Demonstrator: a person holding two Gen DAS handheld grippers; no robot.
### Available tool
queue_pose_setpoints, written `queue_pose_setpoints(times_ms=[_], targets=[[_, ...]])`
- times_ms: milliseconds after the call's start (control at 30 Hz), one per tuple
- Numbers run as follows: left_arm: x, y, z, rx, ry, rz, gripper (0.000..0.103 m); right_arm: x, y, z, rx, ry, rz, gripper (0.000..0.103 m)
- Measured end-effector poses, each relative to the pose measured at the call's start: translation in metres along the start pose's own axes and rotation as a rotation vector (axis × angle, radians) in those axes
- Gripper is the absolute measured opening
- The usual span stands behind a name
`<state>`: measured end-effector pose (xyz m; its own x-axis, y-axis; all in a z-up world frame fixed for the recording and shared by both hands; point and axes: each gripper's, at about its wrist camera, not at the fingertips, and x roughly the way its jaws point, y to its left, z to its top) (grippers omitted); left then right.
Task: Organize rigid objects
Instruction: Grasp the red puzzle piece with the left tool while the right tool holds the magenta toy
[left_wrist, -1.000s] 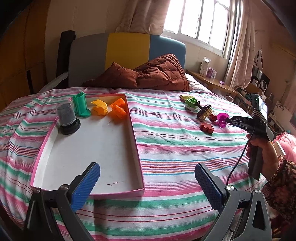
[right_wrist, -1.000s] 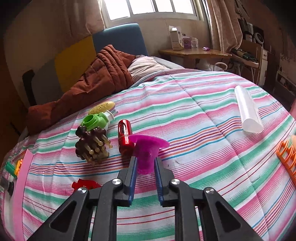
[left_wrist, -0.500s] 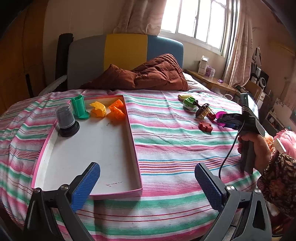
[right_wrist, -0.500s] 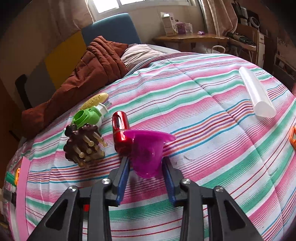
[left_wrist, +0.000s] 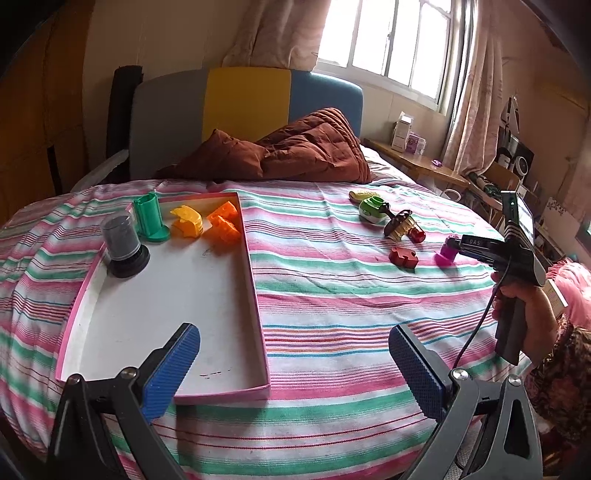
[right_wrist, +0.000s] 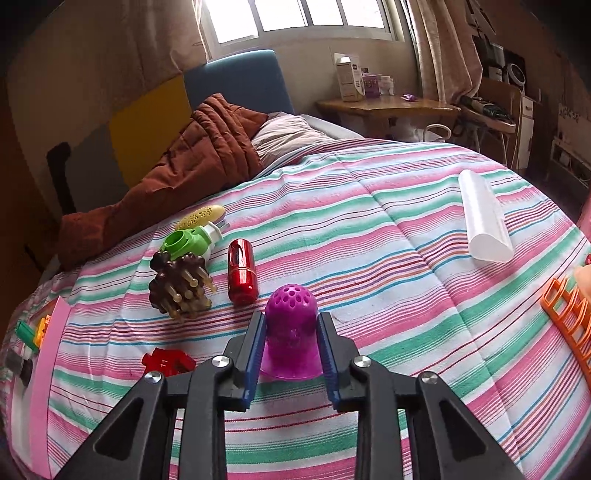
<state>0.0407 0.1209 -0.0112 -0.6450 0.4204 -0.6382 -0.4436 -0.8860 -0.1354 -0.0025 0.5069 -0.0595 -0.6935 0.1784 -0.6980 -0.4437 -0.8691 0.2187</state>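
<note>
On the striped bed, right-hand half, toward the near edge:
Bed (left_wrist: 332, 295): striped cover carries everything; brown quilt (left_wrist: 295, 155) heaped at the head end.
Tray (left_wrist: 255, 302): pink-rimmed, white floor, on the bed's left half; four toys stand along its far edge, the rest bare.
Loose pile: green piece (right_wrist: 188, 240), brown spiked brush (right_wrist: 181, 288), red capsule (right_wrist: 242, 271) and red puzzle block (right_wrist: 168, 362), well right of the tray.
Purple cup (right_wrist: 291, 332): dome up, wide mouth down on the cover, long axis upright; directly ahead of the right gripper, just near of the capsule.
Right gripper (right_wrist: 291, 350): jaws narrow, one blue pad (right_wrist: 255, 354) on each flank of the cup, and they have just been closing on it; pads look to be touching its sides, so I read it as gripped but not lifted.
Right hand (left_wrist: 528, 314): tool angled down across the bed's right edge, by far the nearer one.
Left gripper (left_wrist: 295, 369): jaws wide, nothing between; hangs over the tray's near right corner.
Coming move, my reading: cup must travel left, over the tray's right rim.
</note>
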Motion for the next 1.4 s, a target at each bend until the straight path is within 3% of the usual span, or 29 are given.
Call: queue_pose_setpoints(times_ms=[300, 500, 533, 633, 700, 733, 867, 933, 1033, 1133, 1400], targets=[[0.01, -0.015, 0.02, -0.005, 0.01, -0.02, 0.103, 0.017, -0.009, -0.005, 0.049, 0.02, 0.008, 0.036], [0.027, -0.049, 0.042, 0.045, 0.024, -0.064, 0.103, 0.011, -0.01, -0.002, 0.046, -0.02, 0.012, 0.022], [0.031, -0.055, 0.046, 0.054, 0.025, -0.069, 0.103, 0.008, -0.009, -0.002, 0.038, -0.028, 0.012, 0.009], [0.048, -0.072, 0.057, 0.073, 0.035, -0.08, 0.103, 0.003, -0.01, -0.007, 0.013, -0.027, 0.004, 0.008], [0.062, -0.083, 0.062, 0.084, 0.049, -0.08, 0.103, 0.003, -0.013, -0.011, 0.018, 0.0, 0.044, 0.008], [0.07, -0.088, 0.065, 0.091, 0.056, -0.086, 0.103, 0.002, -0.015, -0.012, 0.025, 0.003, 0.061, 0.011], [0.091, -0.1, 0.071, 0.089, 0.085, -0.091, 0.103, -0.01, -0.015, -0.004, 0.004, -0.065, 0.034, 0.054], [0.097, -0.102, 0.071, 0.076, 0.099, -0.085, 0.103, -0.006, -0.01, 0.006, -0.038, -0.074, 0.016, 0.059], [0.104, -0.103, 0.071, 0.077, 0.111, -0.075, 0.103, 0.015, -0.001, 0.017, -0.095, -0.031, 0.012, 0.059], [0.112, -0.104, 0.071, 0.082, 0.123, -0.065, 0.103, 0.031, -0.001, 0.018, -0.087, 0.015, 0.007, 0.033], [0.15, -0.125, 0.079, 0.114, 0.156, -0.074, 0.103, 0.015, -0.025, 0.001, 0.035, -0.024, 0.005, 0.033]])
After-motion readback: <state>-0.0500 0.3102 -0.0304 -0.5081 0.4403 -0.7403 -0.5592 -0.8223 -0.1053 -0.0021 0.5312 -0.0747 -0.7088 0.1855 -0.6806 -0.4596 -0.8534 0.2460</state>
